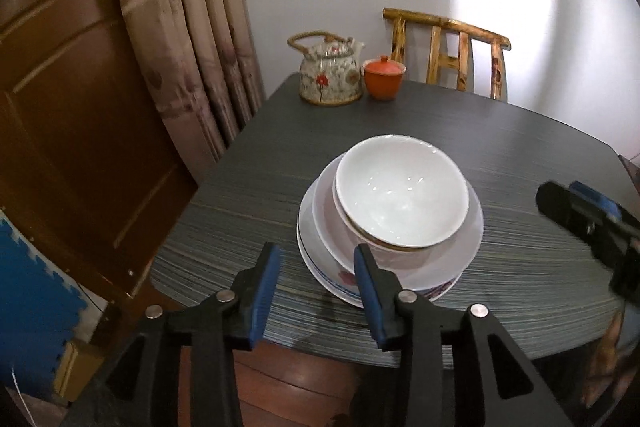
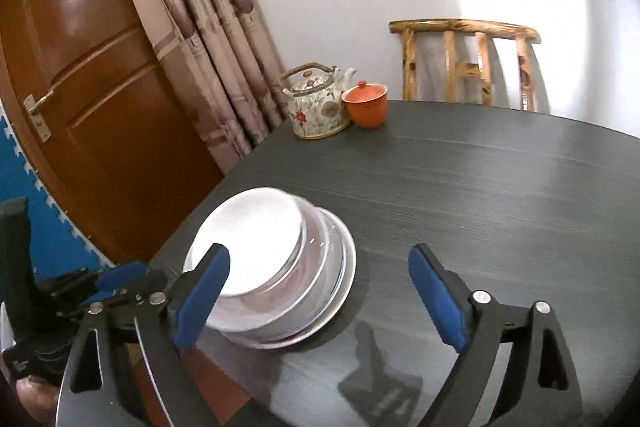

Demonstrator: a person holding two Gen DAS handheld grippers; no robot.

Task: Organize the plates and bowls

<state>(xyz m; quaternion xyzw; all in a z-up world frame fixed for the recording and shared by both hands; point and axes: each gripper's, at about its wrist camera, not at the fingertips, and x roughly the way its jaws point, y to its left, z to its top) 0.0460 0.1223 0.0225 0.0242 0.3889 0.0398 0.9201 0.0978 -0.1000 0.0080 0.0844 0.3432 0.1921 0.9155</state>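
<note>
Two bowls nest on stacked plates; both the left hand-held gripper and right hand-held gripper gape, released.

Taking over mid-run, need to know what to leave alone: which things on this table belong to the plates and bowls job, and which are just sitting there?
Job items:
white bowl, top of the stack
bowl beneath it
plates at the bottom
left gripper and right gripper, both open and empty

Just lying about:
floral teapot
orange lidded cup
wooden chair
</note>
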